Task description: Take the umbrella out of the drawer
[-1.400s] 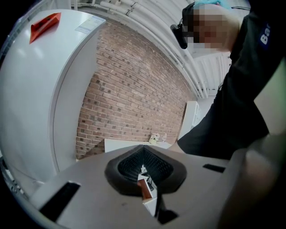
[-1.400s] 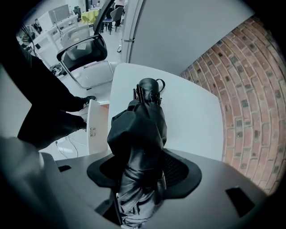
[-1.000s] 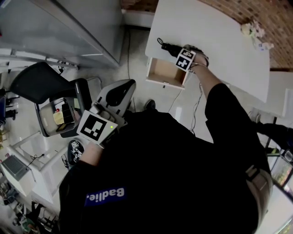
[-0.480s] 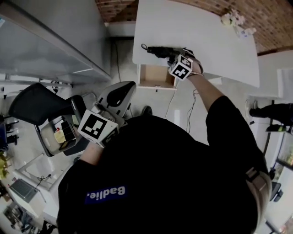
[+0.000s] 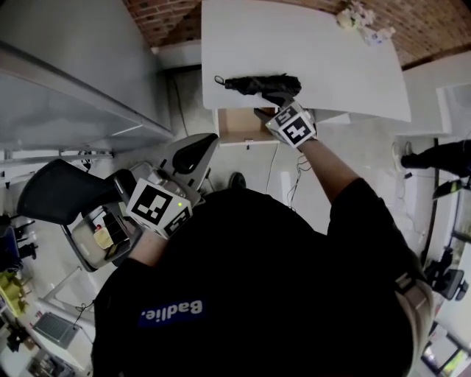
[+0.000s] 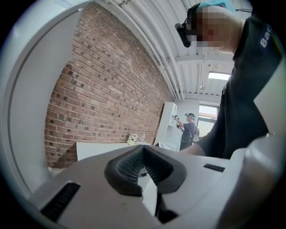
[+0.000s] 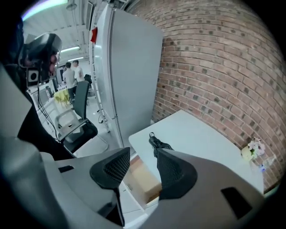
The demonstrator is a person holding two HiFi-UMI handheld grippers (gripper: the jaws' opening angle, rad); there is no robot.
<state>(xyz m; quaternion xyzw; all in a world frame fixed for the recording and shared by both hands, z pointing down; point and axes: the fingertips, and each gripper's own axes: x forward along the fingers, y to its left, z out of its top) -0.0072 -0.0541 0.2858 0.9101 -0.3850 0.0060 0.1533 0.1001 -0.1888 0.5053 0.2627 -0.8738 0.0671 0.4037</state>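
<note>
The folded black umbrella (image 5: 259, 84) lies on the white table (image 5: 331, 66), above the open wooden drawer (image 5: 243, 124). The drawer looks empty. My right gripper (image 5: 265, 112) hovers over the drawer's right end, just clear of the umbrella. In the right gripper view its jaws (image 7: 142, 162) stand apart with nothing between them; they have just been closing. The umbrella (image 7: 156, 144) shows beyond them on the table, with the drawer (image 7: 144, 180) below. My left gripper (image 5: 200, 141) is held near my body, and its pads (image 6: 154, 167) meet at the tips, empty.
A black office chair (image 5: 62, 193) stands at the left beside a tall grey cabinet (image 5: 81, 81). A small bunch of flowers (image 5: 359, 16) sits at the table's far corner by the brick wall. Another person (image 6: 190, 130) stands in the distance.
The right gripper let go of the umbrella, which now rests on the tabletop, and drew back toward me over the drawer. The left gripper barely shifted.
</note>
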